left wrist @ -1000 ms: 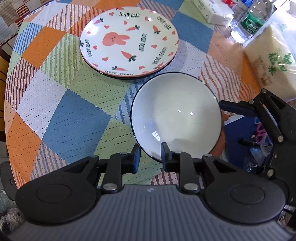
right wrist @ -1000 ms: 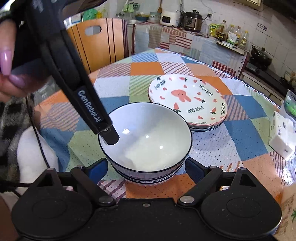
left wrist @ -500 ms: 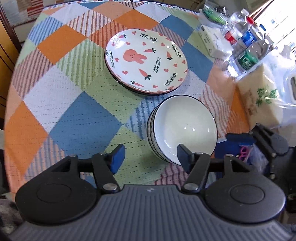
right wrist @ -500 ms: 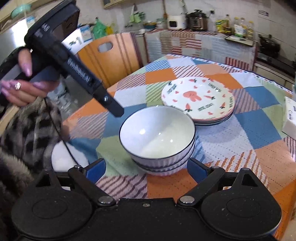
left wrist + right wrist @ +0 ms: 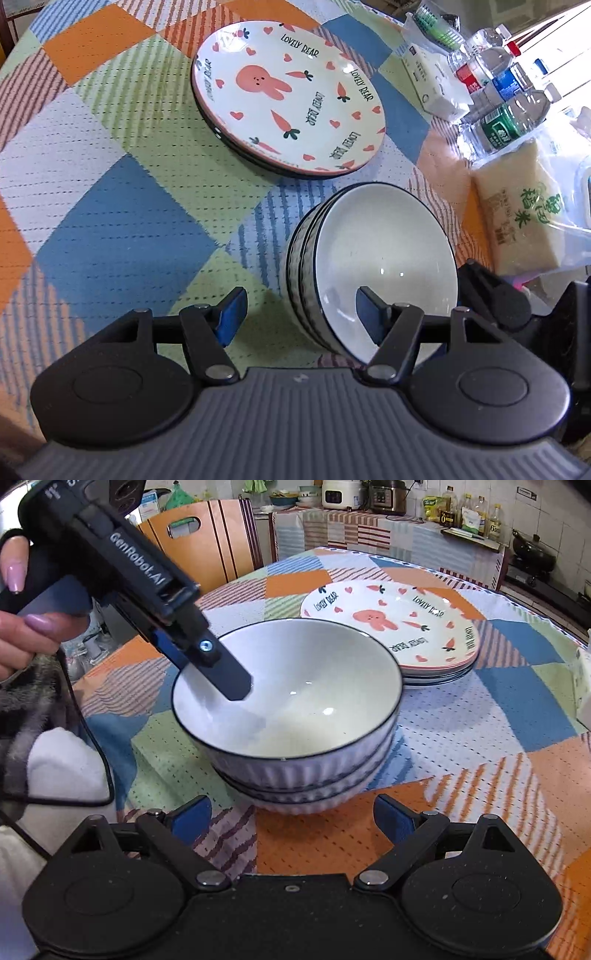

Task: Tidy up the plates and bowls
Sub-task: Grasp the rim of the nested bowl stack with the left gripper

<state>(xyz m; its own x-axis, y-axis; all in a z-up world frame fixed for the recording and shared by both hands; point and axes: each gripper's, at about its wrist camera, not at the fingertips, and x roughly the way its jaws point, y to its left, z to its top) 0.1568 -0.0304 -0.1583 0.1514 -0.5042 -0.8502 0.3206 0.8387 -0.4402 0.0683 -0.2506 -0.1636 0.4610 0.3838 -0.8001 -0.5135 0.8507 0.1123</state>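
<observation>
Where bowls [image 5: 288, 716] nest, lower ones show only rims.

The left wrist view looks steeply down from close above the bowls [image 5: 384, 258], facing across the table [image 5: 110, 229] toward the plates [image 5: 291, 99] and bottles [image 5: 506, 107]. The right wrist view sits lower, just beside the bowls [image 5: 291, 716], facing the plates [image 5: 399, 624], a chair [image 5: 207, 539] and a counter [image 5: 369, 528]. Both share bowls, plates and tablecloth.

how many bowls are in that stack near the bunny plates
3 white ribbed bowls, nested: the top bowl, the middle bowl beneath it, and the bottom bowl on the patchwork tablecloth. No others show.
</observation>
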